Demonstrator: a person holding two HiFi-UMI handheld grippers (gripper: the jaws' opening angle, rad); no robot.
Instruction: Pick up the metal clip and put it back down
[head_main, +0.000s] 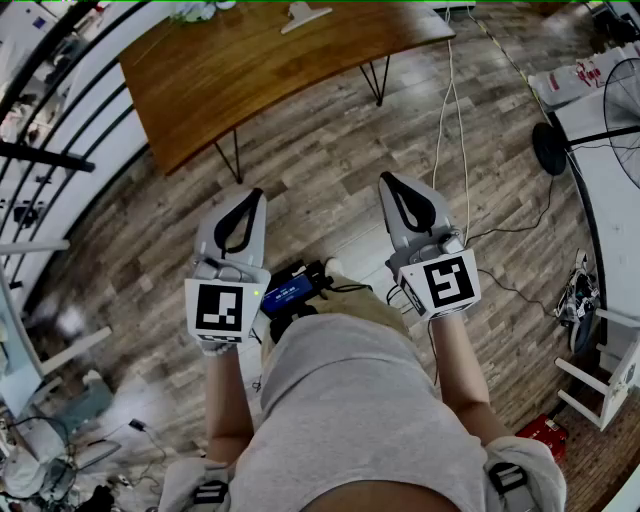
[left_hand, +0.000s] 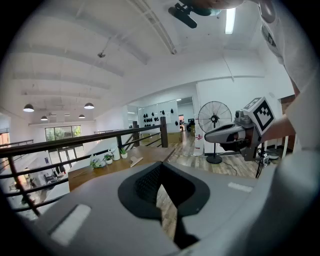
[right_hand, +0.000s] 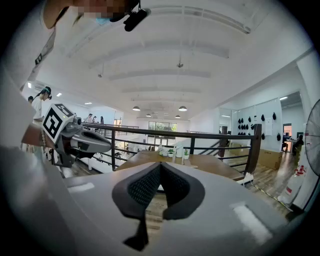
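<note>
Short of the brown wooden counter (head_main: 260, 70) with its black hairpin legs, I have both tools hanging over the plank floor (head_main: 330, 150), on the near side of the counter and well apart from it. The left tool (head_main: 250, 192) has its jaws pressed together with nothing between them. Its own view shows only the black ribbed pads meeting at the tip. The right tool (head_main: 388, 178) is the same, jaws together and empty.

The small pale metal clip (head_main: 303, 14) lies on the counter top, along its far edge and toward its right end. It sits apart from the little potted plants (left_hand: 97, 161) at the counter's far left end. From here it is too small for me to tell which way its handles point or whether it lies flat.

I judge the task hasn't properly begun. This is the approach, with the pick not yet started and nothing touched.

The next move calls for closing in on the counter's near edge until the clip is within reach across the top. One tool then has to spread its jaws before it goes down. I'd favour the right one, as the clip sits toward that end. The spread jaws need lining up on either side of the clip's body, then a firm pinch. Thin metal on smooth wood may skid away if a pad nudges it first.
</note>
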